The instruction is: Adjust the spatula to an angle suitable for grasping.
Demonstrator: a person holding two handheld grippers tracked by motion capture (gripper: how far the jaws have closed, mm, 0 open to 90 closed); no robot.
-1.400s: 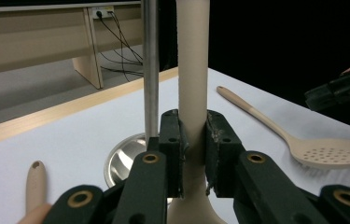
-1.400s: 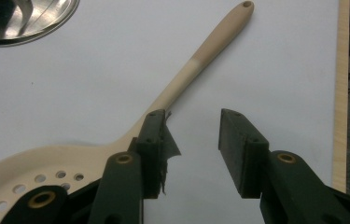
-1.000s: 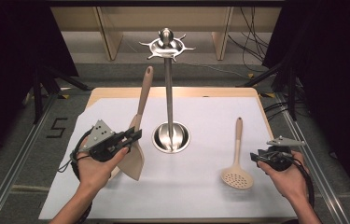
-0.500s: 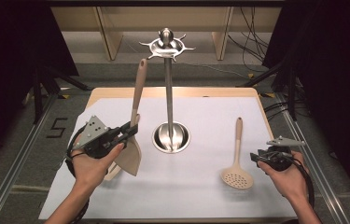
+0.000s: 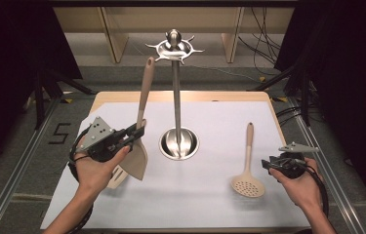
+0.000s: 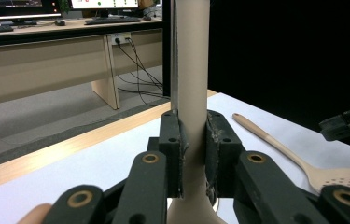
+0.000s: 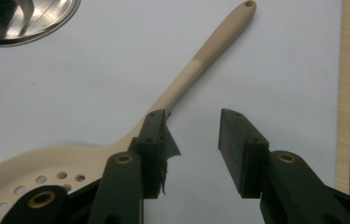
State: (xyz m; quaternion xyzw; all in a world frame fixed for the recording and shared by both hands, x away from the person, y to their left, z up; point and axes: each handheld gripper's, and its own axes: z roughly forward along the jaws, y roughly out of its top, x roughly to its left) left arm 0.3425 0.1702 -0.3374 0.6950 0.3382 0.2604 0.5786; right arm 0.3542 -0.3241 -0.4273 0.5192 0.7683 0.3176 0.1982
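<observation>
Left tongs (image 5: 139, 130): clamping the spatula (image 5: 141, 122) by its handle, left of centre, blade hanging just over the table (image 5: 210, 204)
Right tongs (image 7: 191, 140): standing wide, holding nothing, beside the skimmer (image 5: 247, 168) at lower right
Rack (image 5: 173, 46): waiting at top centre; hooks radiating
Advice: keeping the handle upright (its tip probably carrying a hanging hole); steering it toward a free hook

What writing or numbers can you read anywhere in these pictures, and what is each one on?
"5": a dark digit on the grey floor left of the table, in the high view.
Monitor screens on the far desk, in the left gripper view: coloured marks, too small and blurred to read.
Nothing readable on the spatula, the slotted spoon, the metal stand or either gripper.
</observation>
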